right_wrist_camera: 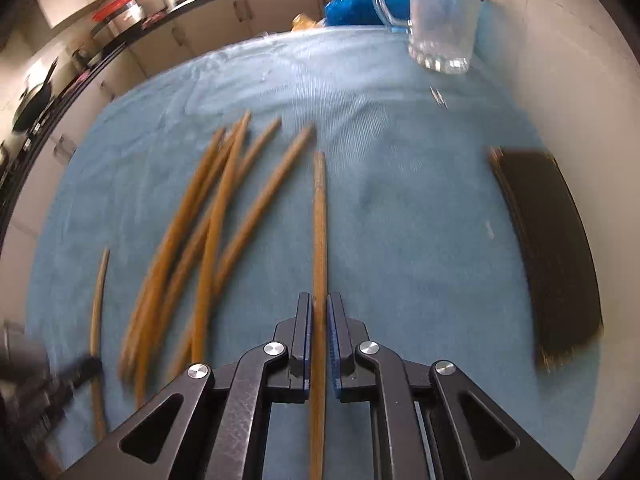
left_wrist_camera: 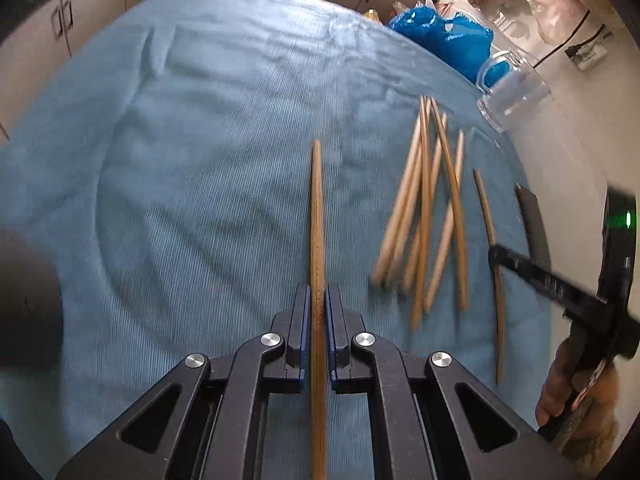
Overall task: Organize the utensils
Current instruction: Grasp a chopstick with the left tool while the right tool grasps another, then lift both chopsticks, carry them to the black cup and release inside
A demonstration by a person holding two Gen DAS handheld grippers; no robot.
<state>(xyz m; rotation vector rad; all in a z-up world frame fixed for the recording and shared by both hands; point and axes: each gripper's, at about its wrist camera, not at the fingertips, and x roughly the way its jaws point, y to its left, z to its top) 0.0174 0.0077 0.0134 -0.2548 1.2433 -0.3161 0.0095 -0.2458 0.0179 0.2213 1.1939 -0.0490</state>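
The left gripper (left_wrist_camera: 318, 300) is pinching one chopstick (left_wrist_camera: 317, 216) – the right gripper (right_wrist_camera: 319, 312) is pinching another stick (right_wrist_camera: 319, 220). Both are hanging over the blue cloth (left_wrist_camera: 180, 160), beside the pile of chopsticks (left_wrist_camera: 428, 208), near the glass mug (right_wrist_camera: 444, 12).

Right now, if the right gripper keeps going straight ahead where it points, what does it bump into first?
Probably nothing soon. The right gripper, jaws shut on a chopstick, points across bare blue cloth. The glass mug stands far ahead and a bit to the right; it might miss it, but depth is hard to judge.
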